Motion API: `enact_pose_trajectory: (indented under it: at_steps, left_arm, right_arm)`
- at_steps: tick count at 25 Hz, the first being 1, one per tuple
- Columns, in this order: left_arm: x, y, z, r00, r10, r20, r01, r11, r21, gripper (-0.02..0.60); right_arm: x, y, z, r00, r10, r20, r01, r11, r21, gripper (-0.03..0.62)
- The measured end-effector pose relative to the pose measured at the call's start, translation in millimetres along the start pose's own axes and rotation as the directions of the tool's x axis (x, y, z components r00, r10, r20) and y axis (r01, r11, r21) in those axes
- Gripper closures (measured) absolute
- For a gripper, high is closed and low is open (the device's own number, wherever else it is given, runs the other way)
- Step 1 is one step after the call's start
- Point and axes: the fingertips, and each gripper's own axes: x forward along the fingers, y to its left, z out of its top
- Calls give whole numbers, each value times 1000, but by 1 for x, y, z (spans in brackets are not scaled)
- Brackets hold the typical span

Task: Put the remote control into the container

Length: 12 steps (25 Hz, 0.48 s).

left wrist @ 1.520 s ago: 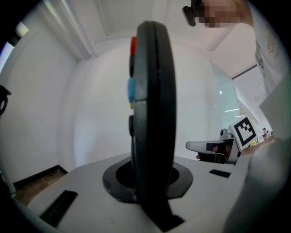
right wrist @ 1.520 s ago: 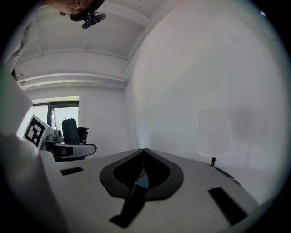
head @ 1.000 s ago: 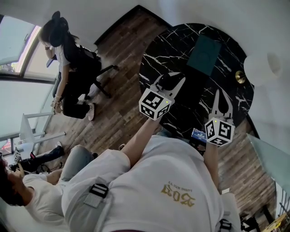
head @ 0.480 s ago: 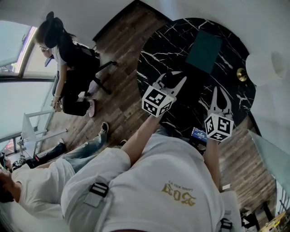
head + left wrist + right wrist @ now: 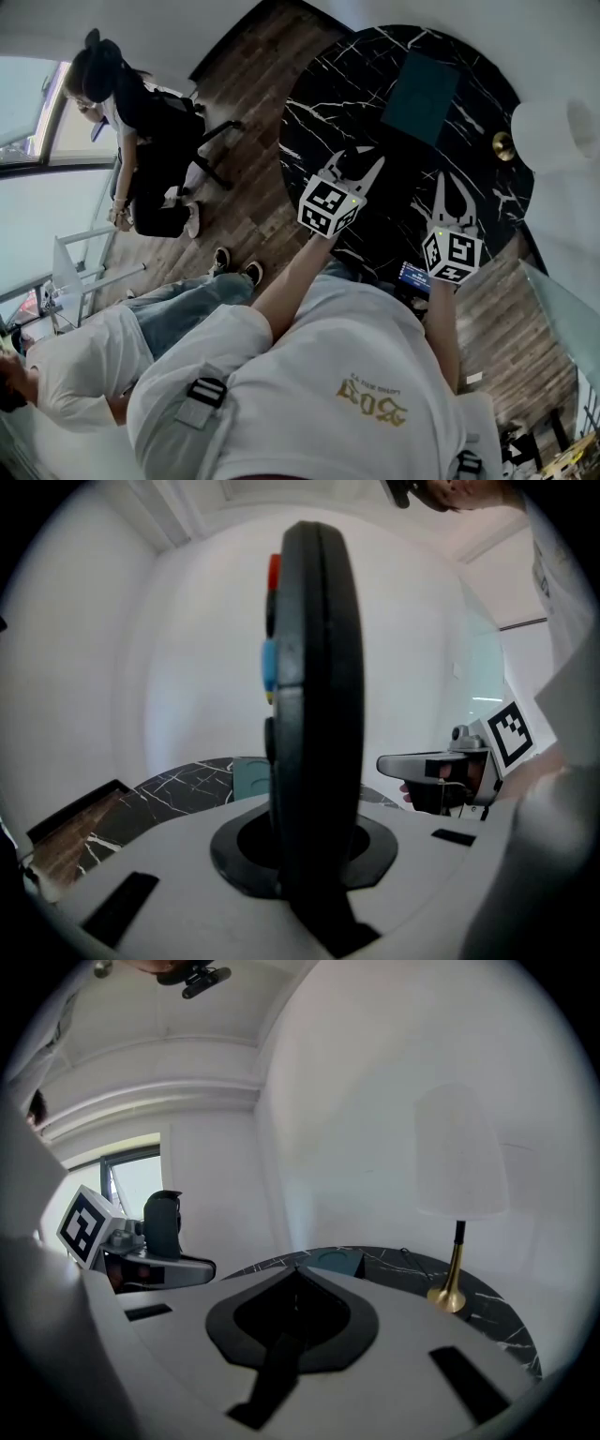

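A black remote control (image 5: 314,667) with red and blue buttons stands upright, edge-on, between the jaws of my left gripper (image 5: 355,172), which is shut on it. In the head view the remote (image 5: 351,161) hangs over the near left part of the round black marble table (image 5: 319,84). The teal container (image 5: 420,98) lies further back on the table and shows as a low teal shape (image 5: 337,1260) in the right gripper view. My right gripper (image 5: 453,187) hovers to the right of the left one, jaws shut with nothing between them.
A lamp with a white shade (image 5: 555,131) and a brass base (image 5: 503,145) stands at the table's right side. A seated person (image 5: 141,131) and a standing person (image 5: 84,366) are on the wooden floor (image 5: 253,187) to the left.
Both grippers have sunk a little towards the table, the remote still gripped in the left one. The person at the lower left has stepped further into view.
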Motion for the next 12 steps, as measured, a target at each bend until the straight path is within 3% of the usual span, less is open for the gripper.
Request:
enact_pose_trajectory:
  at_steps: [12]
  left_arm:
    - [22,3,-40,995,-6,-103,0,998,-57,541]
  right_arm:
    - [13,1,-35,997,29,-78,-31,999,-21,583]
